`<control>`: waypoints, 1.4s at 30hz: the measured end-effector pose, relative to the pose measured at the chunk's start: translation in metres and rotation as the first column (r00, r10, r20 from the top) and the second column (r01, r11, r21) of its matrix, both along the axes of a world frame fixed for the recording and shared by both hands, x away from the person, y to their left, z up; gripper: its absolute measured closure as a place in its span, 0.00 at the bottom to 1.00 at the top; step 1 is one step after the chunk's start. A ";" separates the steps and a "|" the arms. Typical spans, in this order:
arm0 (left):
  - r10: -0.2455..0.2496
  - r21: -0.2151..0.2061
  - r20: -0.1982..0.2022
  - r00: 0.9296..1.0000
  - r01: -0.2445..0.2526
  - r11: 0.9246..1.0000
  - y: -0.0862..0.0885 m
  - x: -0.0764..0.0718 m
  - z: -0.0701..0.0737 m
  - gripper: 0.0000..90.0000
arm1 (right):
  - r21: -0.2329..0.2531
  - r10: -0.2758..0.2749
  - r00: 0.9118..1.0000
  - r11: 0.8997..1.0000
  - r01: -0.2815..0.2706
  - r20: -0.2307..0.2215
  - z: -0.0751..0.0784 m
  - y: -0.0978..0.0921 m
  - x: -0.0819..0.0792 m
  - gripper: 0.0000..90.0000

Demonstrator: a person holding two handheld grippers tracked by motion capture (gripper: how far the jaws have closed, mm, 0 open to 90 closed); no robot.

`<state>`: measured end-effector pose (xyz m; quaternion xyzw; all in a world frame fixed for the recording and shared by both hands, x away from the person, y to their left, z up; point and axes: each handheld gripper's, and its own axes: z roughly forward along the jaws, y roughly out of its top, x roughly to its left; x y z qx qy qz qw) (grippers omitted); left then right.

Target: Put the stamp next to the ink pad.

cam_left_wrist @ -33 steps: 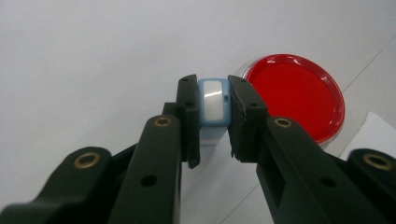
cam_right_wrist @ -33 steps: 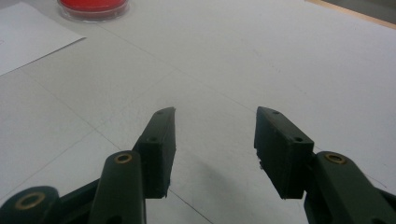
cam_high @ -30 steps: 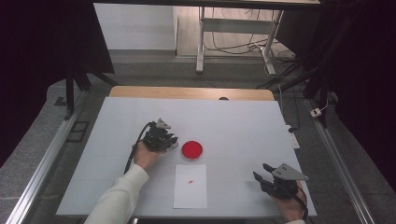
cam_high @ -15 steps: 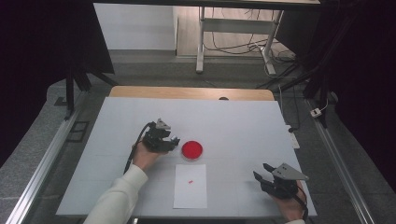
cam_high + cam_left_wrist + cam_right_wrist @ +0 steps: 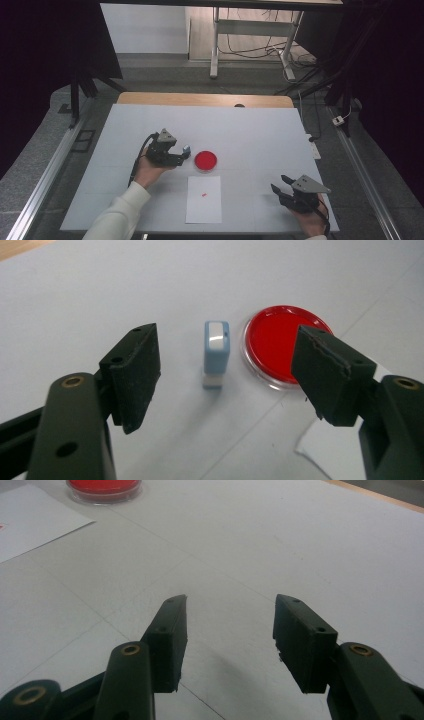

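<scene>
Stamp (image 5: 216,351) stands upright on the bench (image 5: 250,130), just beside the red ink pad (image 5: 280,342), between the left gripper's (image 5: 227,375) spread fingers; an off-centre squeeze could topple it.

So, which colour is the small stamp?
Light blue with a white top; the stamp shows best in the left gripper view.

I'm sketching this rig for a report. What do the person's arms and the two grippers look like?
Both grippers are black, each with two blocky claw halves on arms with brass rivets. The left gripper has a grey three-cornered plate on top and a black cable trailing back; the right gripper carries the same plate. The left arm wears a white sleeve.
</scene>
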<state>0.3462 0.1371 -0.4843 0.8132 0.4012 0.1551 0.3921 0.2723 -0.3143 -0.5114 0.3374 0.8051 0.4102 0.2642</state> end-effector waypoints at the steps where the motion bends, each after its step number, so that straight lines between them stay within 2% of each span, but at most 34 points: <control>1: -0.003 -0.004 0.002 1.000 0.003 1.000 0.001 -0.003 0.000 0.31 | 0.001 0.002 1.000 1.000 -0.002 0.000 0.000 0.000 0.000 0.53; 7: -0.025 -0.003 0.027 0.999 0.025 1.000 0.010 -0.024 0.001 0.31 | 0.010 0.022 1.000 1.000 -0.022 0.000 0.001 0.000 0.000 0.53; 14: -0.037 -0.034 0.054 0.998 0.038 0.999 0.029 -0.052 0.004 0.31 | 0.012 0.048 0.999 0.999 -0.048 -0.001 0.001 0.000 0.001 0.52; 21: -0.039 -0.045 0.070 0.997 0.042 0.998 0.047 -0.079 0.003 0.31 | 0.005 0.069 0.998 0.998 -0.069 0.004 0.001 0.002 0.000 0.49; 29: -0.054 -0.052 0.069 0.996 0.057 0.997 0.061 -0.105 -0.007 0.31 | 0.017 0.101 0.995 0.995 -0.101 0.009 0.003 0.003 0.000 0.48; 31: -0.056 -0.043 0.071 0.996 0.059 0.997 0.062 -0.110 -0.010 0.31 | 0.023 0.104 0.994 0.994 -0.104 0.014 0.003 0.003 0.001 0.48; 38: -0.064 -0.037 0.049 0.997 0.066 0.997 0.067 -0.123 -0.021 0.31 | 0.019 0.109 0.994 0.994 -0.109 0.017 0.004 0.000 0.001 0.47; 42: -0.063 -0.032 0.033 0.997 0.064 0.997 0.070 -0.125 -0.027 0.31 | 0.027 0.113 0.993 0.993 -0.113 0.020 0.003 -0.002 0.002 0.47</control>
